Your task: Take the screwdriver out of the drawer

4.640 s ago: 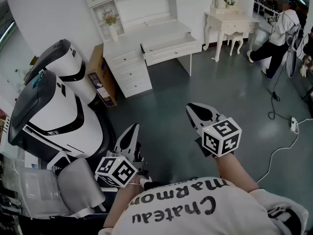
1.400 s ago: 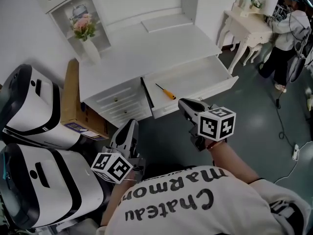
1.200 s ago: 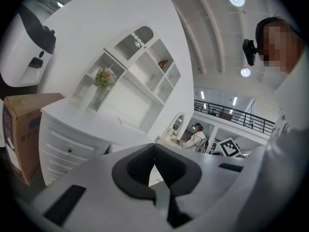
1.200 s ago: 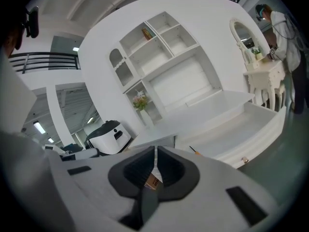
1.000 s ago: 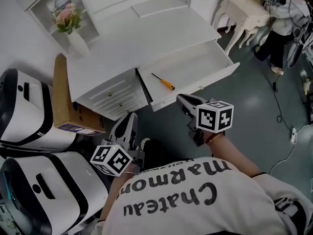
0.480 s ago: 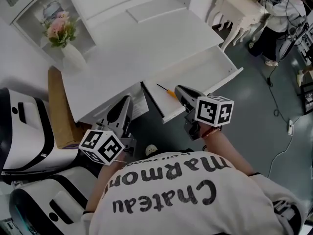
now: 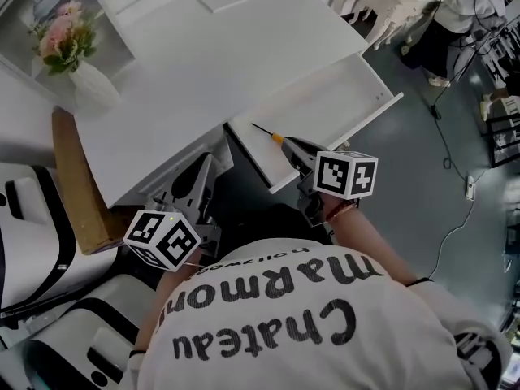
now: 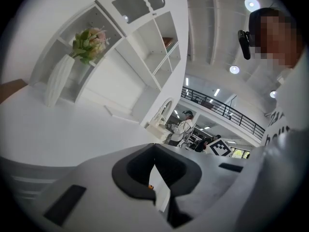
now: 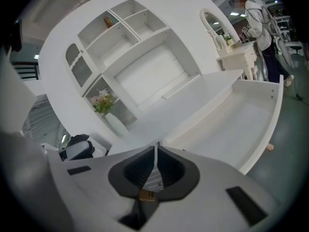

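Two grippers: both sets of jaws are pressed together, with nothing between them.
Right gripper [image 7: 291, 147]: tip over the front edge of the drawer [image 7: 380, 110], right at the orange handle of the screwdriver [image 7: 270, 134]; whether they touch cannot be told.
Right hand: angled down into the drawer.
Left gripper [image 7: 204, 167]: left of the drawer, roughly level, pointing at the desk [image 7: 203, 80] front.
Drawer: pulled open; the screwdriver lies alone near its front left corner.
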